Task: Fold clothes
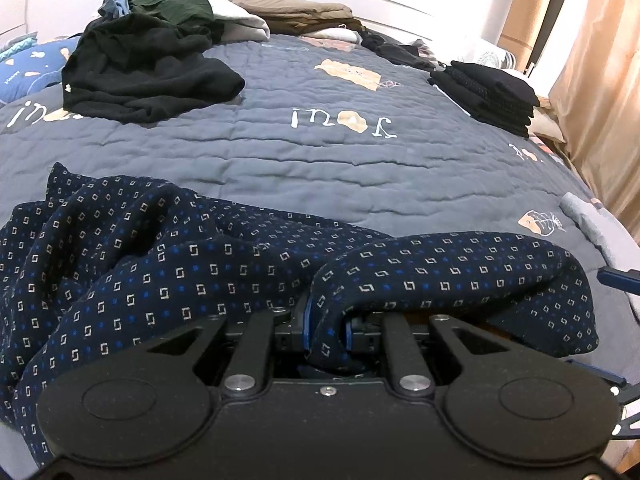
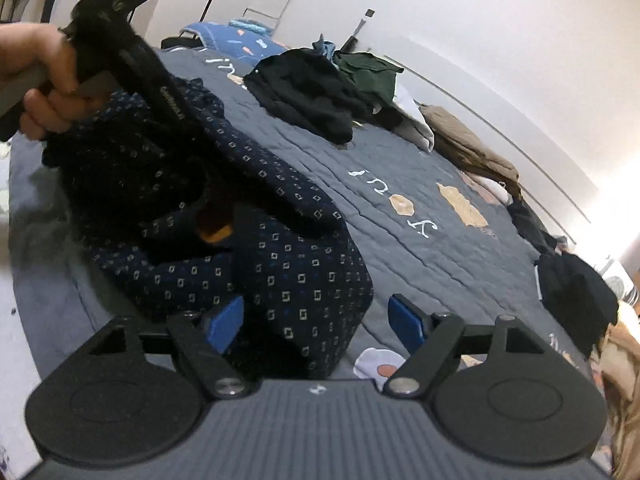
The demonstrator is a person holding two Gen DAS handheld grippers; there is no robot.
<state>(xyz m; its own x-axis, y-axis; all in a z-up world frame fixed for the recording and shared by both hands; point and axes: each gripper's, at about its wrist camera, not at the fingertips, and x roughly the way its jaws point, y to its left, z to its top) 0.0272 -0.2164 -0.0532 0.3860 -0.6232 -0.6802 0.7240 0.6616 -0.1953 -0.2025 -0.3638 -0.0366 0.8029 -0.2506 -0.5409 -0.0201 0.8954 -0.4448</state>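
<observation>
Navy patterned garment [image 1: 168, 272] is lying bunched on the near side of the quilt [image 1: 320, 168]. It's looking soft and floppy, so going for an edge. Left gripper [image 1: 328, 328] is pinching a fold; right gripper [image 2: 316, 324] is spread wide, holding nothing.

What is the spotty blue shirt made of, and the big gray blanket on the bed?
Patterned garment: probably a soft matte knit or woven cloth; it drapes in loose folds. Gray bedspread: looks like quilted, padded fabric; stitched lines leave puffy rows.
</observation>
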